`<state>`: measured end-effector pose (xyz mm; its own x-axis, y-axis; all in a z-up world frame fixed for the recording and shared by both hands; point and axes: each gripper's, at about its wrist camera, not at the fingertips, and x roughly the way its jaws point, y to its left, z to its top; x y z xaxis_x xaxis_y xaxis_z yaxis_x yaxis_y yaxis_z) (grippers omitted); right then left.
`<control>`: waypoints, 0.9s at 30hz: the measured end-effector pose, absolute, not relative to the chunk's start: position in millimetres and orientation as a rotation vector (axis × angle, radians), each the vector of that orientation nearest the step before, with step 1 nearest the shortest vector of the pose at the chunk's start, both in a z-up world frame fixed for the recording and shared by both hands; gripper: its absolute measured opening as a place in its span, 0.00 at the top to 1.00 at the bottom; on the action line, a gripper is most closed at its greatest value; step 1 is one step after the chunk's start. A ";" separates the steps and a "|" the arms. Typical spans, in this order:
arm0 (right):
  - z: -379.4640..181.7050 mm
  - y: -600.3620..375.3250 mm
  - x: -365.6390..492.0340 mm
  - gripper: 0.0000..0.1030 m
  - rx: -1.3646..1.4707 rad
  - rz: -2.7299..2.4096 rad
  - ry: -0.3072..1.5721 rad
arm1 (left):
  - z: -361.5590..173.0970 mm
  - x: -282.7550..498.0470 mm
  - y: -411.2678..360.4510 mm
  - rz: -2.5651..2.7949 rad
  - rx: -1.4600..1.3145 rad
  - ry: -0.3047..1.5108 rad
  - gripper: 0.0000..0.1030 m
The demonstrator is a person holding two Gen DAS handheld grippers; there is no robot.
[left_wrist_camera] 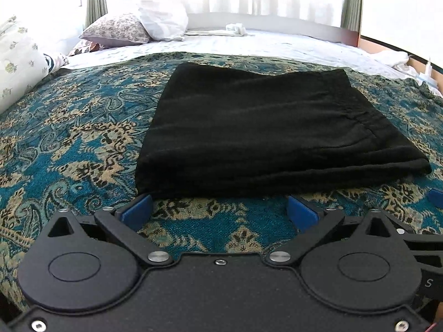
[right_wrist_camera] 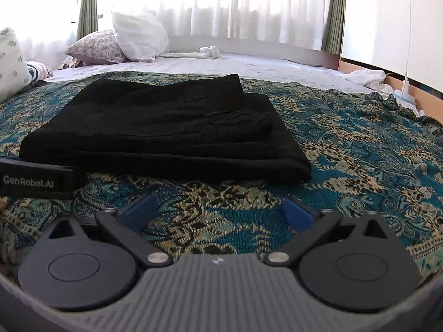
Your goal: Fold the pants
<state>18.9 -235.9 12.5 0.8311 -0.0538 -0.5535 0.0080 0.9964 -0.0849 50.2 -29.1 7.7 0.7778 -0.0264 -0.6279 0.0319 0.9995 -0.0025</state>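
- Paisley teal bedspread [left_wrist_camera: 69, 138] carries everything; pillows [right_wrist_camera: 110, 47] lie far back.
- Black pants [left_wrist_camera: 263, 127] sit on it in a compact layered rectangle, so folding looks nearly or fully done.
- Left gripper [left_wrist_camera: 220, 210]: fingers spread, empty, just short of the near edge.
- Right gripper [right_wrist_camera: 218, 210]: spread, empty, near the pants' right corner.
- Next, judged: another fold would need pinching that near edge.

A bed [right_wrist_camera: 360, 149] under a teal paisley spread fills the frame; pillows [right_wrist_camera: 138, 38] upper left, bright curtained window [right_wrist_camera: 249, 5] behind.
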 end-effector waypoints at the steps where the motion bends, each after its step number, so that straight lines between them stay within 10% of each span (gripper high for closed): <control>1: 11.8 -236.6 19.0 0.00 -0.080 -0.033 0.586 | 7.2 49.9 -28.8 -0.033 0.009 0.676 0.00; 27: 9.1 -232.2 20.2 0.00 -0.080 -0.044 0.584 | 5.2 51.7 -30.2 -0.036 0.017 0.676 0.00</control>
<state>20.2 -232.2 9.1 0.8335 -0.0644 -0.5488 0.0189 0.9959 -0.0881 51.7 -30.2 5.2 0.7797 -0.0277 -0.6255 0.0389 0.9992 0.0042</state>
